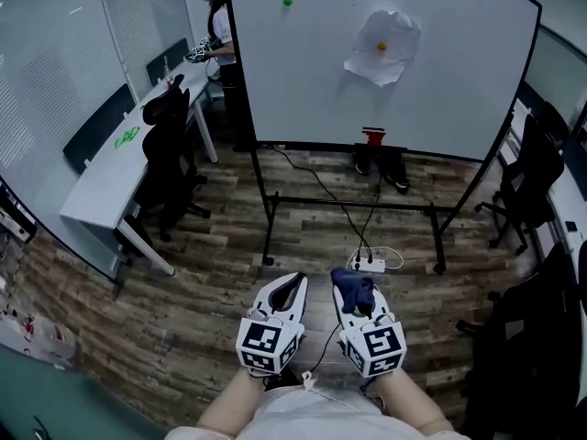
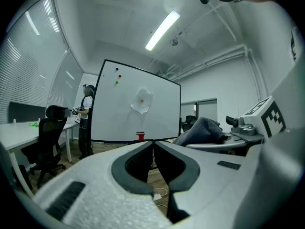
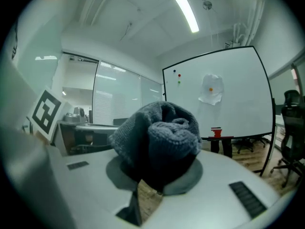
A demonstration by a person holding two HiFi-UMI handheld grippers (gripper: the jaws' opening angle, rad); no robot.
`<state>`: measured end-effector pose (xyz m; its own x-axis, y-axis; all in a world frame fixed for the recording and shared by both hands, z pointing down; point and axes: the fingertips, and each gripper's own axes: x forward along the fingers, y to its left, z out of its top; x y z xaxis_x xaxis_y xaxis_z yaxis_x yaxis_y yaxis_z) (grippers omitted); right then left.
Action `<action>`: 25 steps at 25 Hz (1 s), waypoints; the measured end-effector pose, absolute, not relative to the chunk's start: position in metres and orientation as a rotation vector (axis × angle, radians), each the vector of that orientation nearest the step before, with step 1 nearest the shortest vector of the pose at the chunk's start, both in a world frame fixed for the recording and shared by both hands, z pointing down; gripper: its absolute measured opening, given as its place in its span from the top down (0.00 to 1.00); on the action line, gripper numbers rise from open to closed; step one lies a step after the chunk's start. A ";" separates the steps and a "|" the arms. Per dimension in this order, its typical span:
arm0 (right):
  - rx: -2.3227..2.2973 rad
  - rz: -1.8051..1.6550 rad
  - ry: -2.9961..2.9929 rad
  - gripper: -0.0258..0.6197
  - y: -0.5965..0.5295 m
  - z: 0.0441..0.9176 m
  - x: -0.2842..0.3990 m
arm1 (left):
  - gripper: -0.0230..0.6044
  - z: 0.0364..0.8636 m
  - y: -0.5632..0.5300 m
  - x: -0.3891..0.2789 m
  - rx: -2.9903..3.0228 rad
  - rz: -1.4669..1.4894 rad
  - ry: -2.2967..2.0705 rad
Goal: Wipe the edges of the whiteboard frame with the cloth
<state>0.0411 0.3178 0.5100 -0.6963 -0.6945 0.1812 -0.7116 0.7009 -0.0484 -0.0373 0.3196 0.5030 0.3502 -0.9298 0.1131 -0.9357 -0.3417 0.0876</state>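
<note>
A large whiteboard (image 1: 385, 62) on a black wheeled frame (image 1: 264, 200) stands ahead across the wooden floor. A white paper (image 1: 383, 46) is pinned on it, and a red eraser (image 1: 373, 137) rests on its bottom tray. My right gripper (image 1: 353, 293) is shut on a bunched dark blue-grey cloth (image 1: 354, 293), which fills the right gripper view (image 3: 159, 142). My left gripper (image 1: 292, 287) is shut and empty beside it, its tips meeting in the left gripper view (image 2: 153, 144). Both grippers are held low, well short of the whiteboard (image 2: 136, 111).
A white power strip (image 1: 369, 265) and cables lie on the floor under the board. A long white desk (image 1: 119, 172) with a black chair (image 1: 170, 154) runs along the left. More black chairs (image 1: 527, 181) stand at the right. A person (image 1: 218, 26) stands at the far left of the board.
</note>
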 end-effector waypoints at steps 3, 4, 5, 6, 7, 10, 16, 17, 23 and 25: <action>1.150 0.164 -2.754 0.85 0.292 0.509 0.010 | 0.92 0.503 0.294 -0.070 2.461 0.046 -1.715; 1.146 0.166 -2.753 0.85 0.283 0.509 -0.003 | 0.92 0.501 0.285 -0.083 2.457 0.036 -1.717; 1.141 0.167 -2.752 0.85 0.275 0.508 -0.016 | 0.92 0.500 0.276 -0.097 2.454 0.026 -1.720; 1.138 0.166 -2.752 0.85 0.265 0.507 -0.030 | 0.92 0.498 0.266 -0.111 2.452 0.020 -1.722; 1.139 0.163 -2.751 0.85 0.255 0.505 -0.043 | 0.92 0.496 0.255 -0.125 2.453 0.018 -1.721; 1.161 0.165 -2.747 0.85 0.222 0.499 -0.083 | 0.92 0.491 0.221 -0.166 2.467 0.030 -1.708; 1.168 0.180 -2.738 0.85 0.159 0.497 -0.171 | 0.93 0.483 0.159 -0.251 2.488 0.022 -1.685; 1.166 0.184 -2.737 0.85 0.149 0.498 -0.185 | 0.92 0.482 0.149 -0.265 2.491 0.020 -1.685; 1.135 0.211 -2.726 0.85 0.106 0.507 -0.259 | 0.93 0.486 0.107 -0.340 2.476 0.023 -1.685; 1.122 0.231 -2.723 0.85 0.092 0.510 -0.274 | 0.92 0.490 0.094 -0.355 2.455 0.015 -1.688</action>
